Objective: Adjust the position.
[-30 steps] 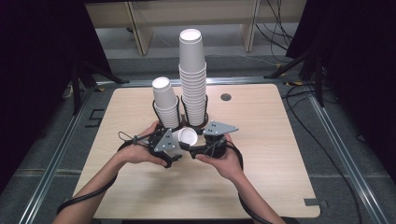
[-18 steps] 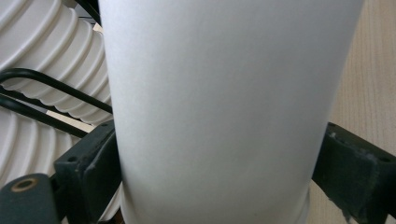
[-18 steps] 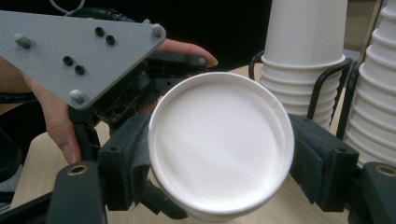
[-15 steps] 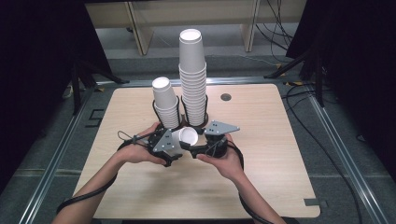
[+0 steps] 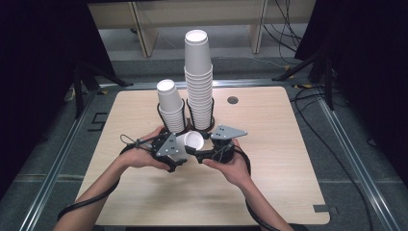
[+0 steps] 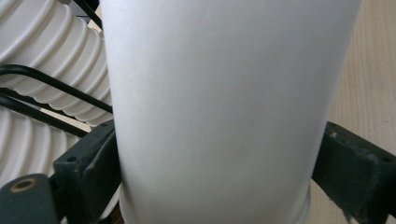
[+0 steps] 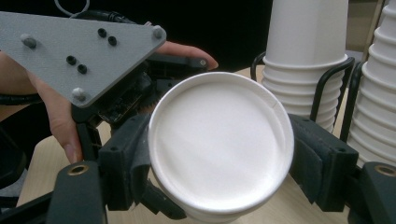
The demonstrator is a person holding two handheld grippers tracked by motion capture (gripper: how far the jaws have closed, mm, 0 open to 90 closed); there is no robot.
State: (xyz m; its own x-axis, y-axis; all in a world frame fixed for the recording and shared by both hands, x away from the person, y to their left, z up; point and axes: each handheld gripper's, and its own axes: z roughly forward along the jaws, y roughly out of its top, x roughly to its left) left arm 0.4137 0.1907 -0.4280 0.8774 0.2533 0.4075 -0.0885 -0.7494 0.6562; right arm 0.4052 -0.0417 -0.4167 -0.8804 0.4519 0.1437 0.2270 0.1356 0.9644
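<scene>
Cup (image 5: 191, 142) in hand, I have both grippers meeting low over the near middle of the table (image 5: 279, 144), just in front of the two stacks. My right gripper (image 7: 219, 154) is clamped on the white paper cup, one black jaw pressed to each side of it, and from its own view I look straight at the cup's flat round base (image 7: 219, 144). My left gripper (image 6: 210, 177) has just been closing its jaws around the same cup; in its view the white wall (image 6: 224, 102) fills the space between them and both jaws sit against the paper. From the high view the cup lies tipped on its side between the two grippers, held clear of the wood. Behind it stand the short stack of cups (image 5: 170, 109) and, just beside it on the right, the tall stack of cups (image 5: 198, 77), each inside a black wire holder (image 5: 210, 115).
</scene>
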